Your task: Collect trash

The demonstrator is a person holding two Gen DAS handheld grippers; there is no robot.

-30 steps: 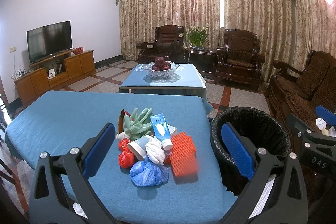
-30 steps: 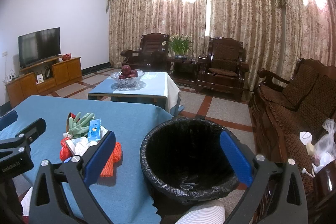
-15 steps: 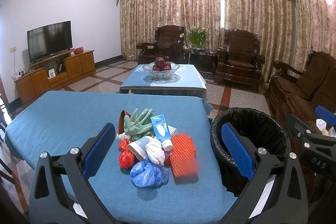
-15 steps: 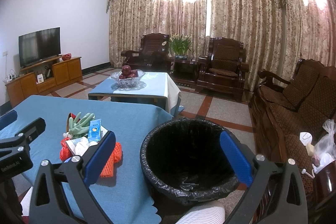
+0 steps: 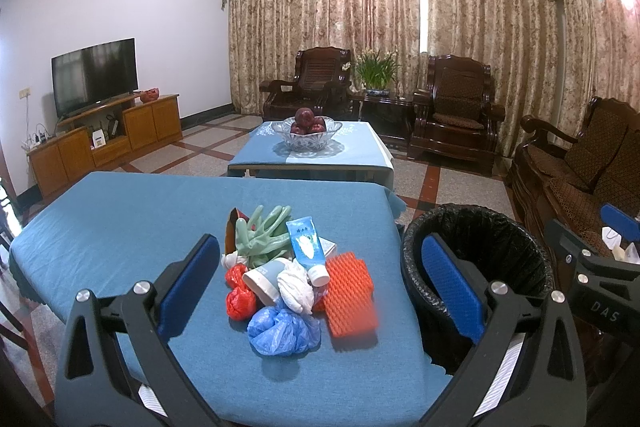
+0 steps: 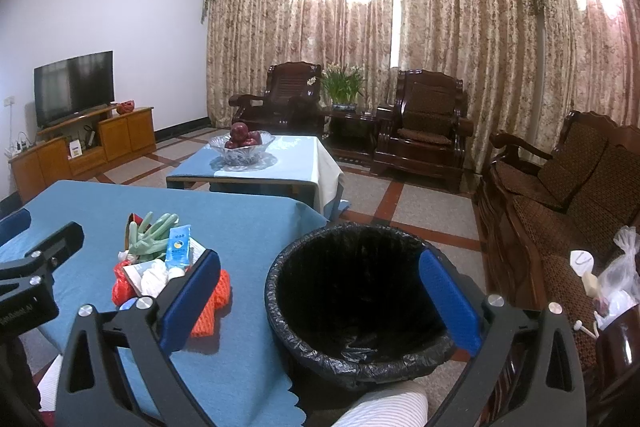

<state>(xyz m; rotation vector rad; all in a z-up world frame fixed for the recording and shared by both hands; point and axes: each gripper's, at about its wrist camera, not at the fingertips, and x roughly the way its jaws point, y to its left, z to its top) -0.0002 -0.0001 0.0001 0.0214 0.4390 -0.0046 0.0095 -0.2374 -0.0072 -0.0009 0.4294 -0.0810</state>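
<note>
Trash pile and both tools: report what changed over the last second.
Nothing visibly changed. The left tool and the right tool hang open and empty, the trash pile lies untouched on the blue table, and the bin stands beside it, holding none of the pile.

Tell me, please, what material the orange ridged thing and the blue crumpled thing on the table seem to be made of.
Orange ridged thing: likely soft foam netting, matte; its surface shows a regular raised mesh pattern.
Blue crumpled thing: likely a thin plastic film bag, slightly glossy; it shows fine wrinkles and translucent folds.
</note>
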